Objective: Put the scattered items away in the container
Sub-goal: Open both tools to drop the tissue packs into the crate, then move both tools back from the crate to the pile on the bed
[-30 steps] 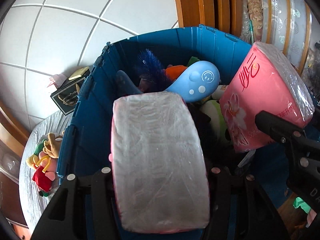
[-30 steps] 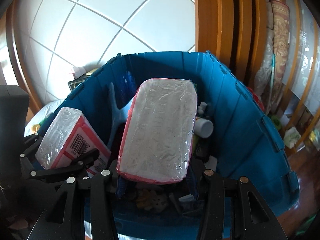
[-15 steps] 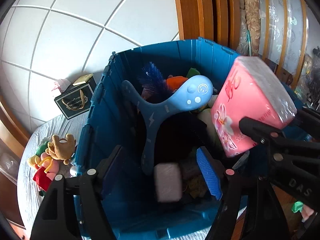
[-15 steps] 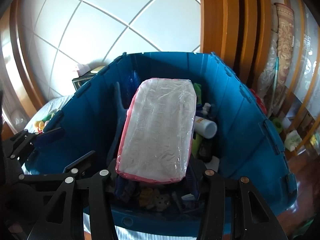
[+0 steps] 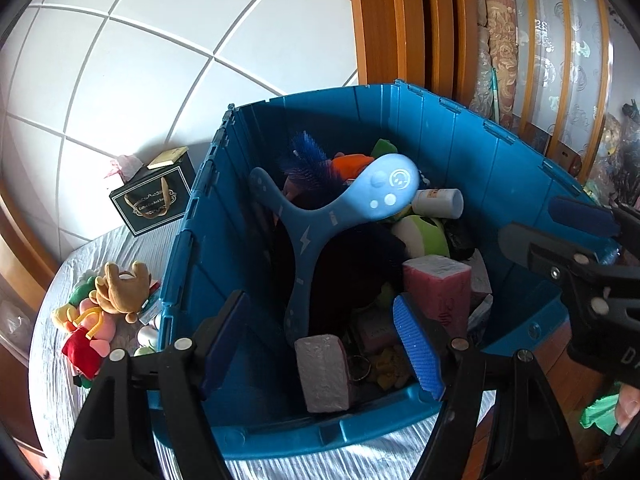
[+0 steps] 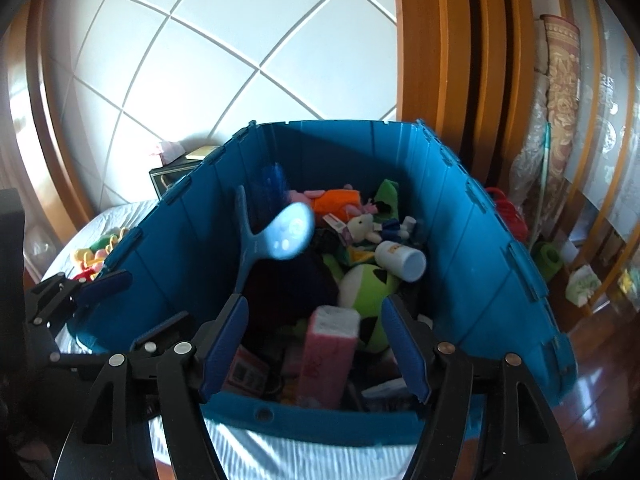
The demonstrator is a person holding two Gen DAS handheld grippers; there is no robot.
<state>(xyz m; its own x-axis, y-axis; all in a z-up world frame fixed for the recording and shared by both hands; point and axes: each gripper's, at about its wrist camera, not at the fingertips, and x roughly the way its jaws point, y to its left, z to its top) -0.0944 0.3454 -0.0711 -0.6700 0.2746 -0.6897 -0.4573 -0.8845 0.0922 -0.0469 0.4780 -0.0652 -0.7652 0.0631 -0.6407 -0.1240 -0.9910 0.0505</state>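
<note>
Both pink tissue packs have left the grippers since the earlier frames and now lie inside the blue container [image 5: 472,148], whose folding walls fill the centre of both views. One pink tissue pack [image 5: 438,292] stands on end at the lower centre right of the left wrist view, its clear-wrapped white end face turned up and its pink side printed with faint lettering; the same pack [image 6: 330,356] shows blurred at the lower centre of the right wrist view, and I think it may be in mid-fall, though the blur leaves that uncertain. A second tissue pack [image 5: 323,372] sits against the near wall at the lower centre of the left wrist view, crinkled white wrap facing the camera and a pink edge along its right side.

The left gripper [image 5: 320,344] hangs over the near rim with its blue-padded jaws spread apart and nothing between them. The right gripper [image 6: 316,344] is opening its jaws, and the pads touch nothing; the blurred pack appears lower in the bin between them. That gripper also enters the left wrist view at the right edge [image 5: 576,236].

Around the packs, the bin holds a light blue three-armed toy [image 5: 340,216], a green and white plush [image 5: 422,232], a white bottle [image 5: 438,202] and a blue bristle brush [image 5: 308,156]. Outside the bin, at the lower left of the left wrist view, plush toys [image 5: 104,312] lie on a pale cloth [image 5: 60,380], with a dark gift box [image 5: 152,200] behind them.
</note>
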